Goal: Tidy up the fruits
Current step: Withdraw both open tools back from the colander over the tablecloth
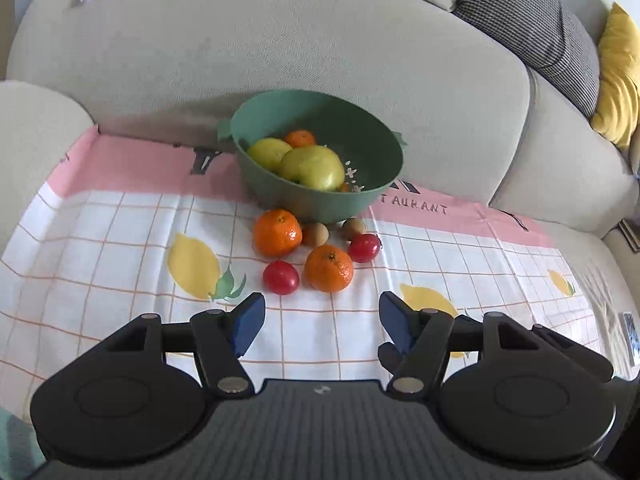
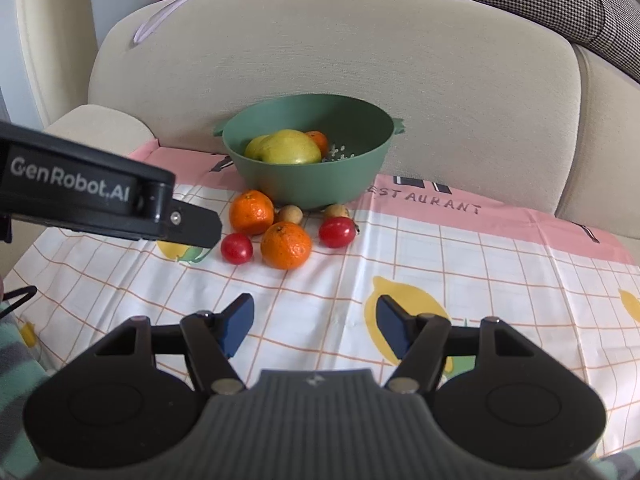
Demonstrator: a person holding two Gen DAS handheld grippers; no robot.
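Observation:
A green colander bowl (image 1: 280,196) (image 2: 280,188) stands on the cloth against the sofa back, holding two yellow-green apples (image 1: 312,168) (image 2: 290,148) and an orange (image 1: 300,138). In front of it lie two oranges (image 1: 277,233) (image 1: 329,269), two red tomatoes (image 1: 281,277) (image 1: 364,247) and two small brown fruits (image 1: 315,234) (image 1: 353,227). The same pile shows in the right wrist view, with the near orange (image 2: 285,245) in front. My left gripper (image 1: 320,320) is open and empty, just short of the fruit. My right gripper (image 2: 314,324) is open and empty, further back. The left gripper's body (image 2: 80,192) shows at left.
A checked cloth with lemon prints (image 1: 120,240) (image 2: 440,260) covers the sofa seat. The beige backrest (image 1: 260,48) rises right behind the bowl. A houndstooth cushion (image 1: 528,12) and a yellow cushion (image 1: 616,76) lie at the right. An armrest (image 1: 36,128) stands at the left.

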